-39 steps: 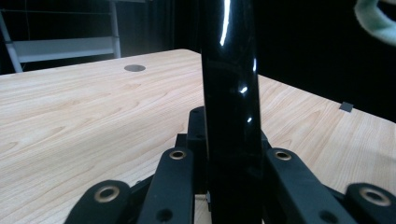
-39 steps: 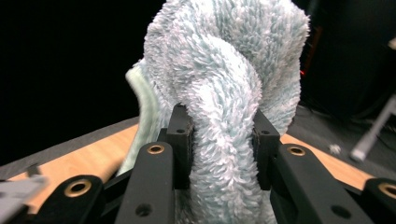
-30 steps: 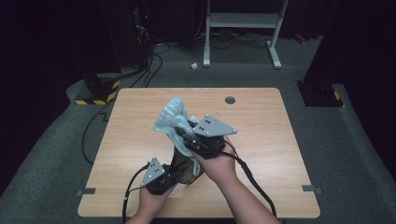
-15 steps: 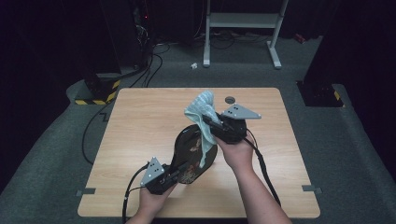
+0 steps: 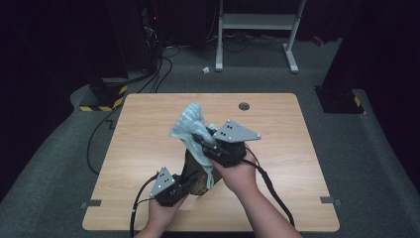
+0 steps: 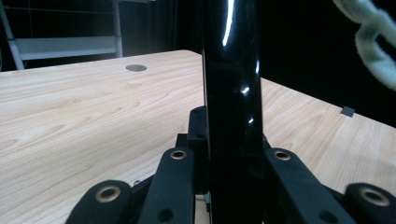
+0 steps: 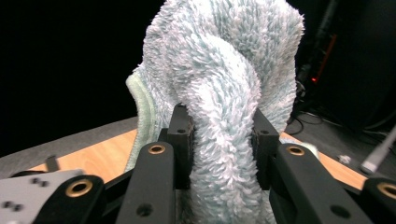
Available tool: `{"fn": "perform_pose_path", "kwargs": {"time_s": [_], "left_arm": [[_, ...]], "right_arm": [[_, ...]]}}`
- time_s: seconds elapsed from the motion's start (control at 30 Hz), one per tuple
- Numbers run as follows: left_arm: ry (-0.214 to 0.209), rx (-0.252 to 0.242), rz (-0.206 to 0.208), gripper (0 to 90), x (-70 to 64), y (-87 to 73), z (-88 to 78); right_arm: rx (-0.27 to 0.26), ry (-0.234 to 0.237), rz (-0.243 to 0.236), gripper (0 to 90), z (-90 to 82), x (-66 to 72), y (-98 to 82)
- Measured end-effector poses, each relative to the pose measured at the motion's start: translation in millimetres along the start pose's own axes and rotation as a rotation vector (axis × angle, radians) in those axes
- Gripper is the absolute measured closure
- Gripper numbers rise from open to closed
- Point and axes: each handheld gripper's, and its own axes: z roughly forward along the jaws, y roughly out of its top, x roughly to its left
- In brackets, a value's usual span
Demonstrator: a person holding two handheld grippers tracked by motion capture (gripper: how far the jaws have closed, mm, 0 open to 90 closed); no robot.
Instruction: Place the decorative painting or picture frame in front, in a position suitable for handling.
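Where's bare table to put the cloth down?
Bare wood lies on the table's left half, and on the right between the right gripper and the right edge. The far strip by the hole is free too. It is crowded near the middle front: cloth, black glossy object, left gripper.

We see the tabletop [image 5: 148, 148] evenly lit from above, with only faint shadows, while the room around it sinks into near black. In the left gripper view bright streaks of glare run down the glossy black plate [image 6: 232, 93]. The towel [image 7: 224, 93] is sharp; the background behind it blurs.
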Motion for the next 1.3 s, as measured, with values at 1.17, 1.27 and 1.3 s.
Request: {"fn": "perform_pose_path", "kwargs": {"time_s": [1.17,1.27,1.3], "left_arm": [[-0.005,-0.01,-0.017,79.8,-0.3,-0.9,1.5],[-0.006,-0.008,-0.01,79.7,0.1,-0.6,1.6],[-0.007,-0.008,-0.012,79.7,0.2,-0.7,1.6]], "right_arm": [[0.009,-0.082,0.093,69.2,-6.4,-36.4,-17.0],[0.006,-0.065,0.072,69.1,-7.3,-25.8,-10.8],[0.009,-0.066,0.059,69.1,-7.6,-22.8,-9.4]]}}
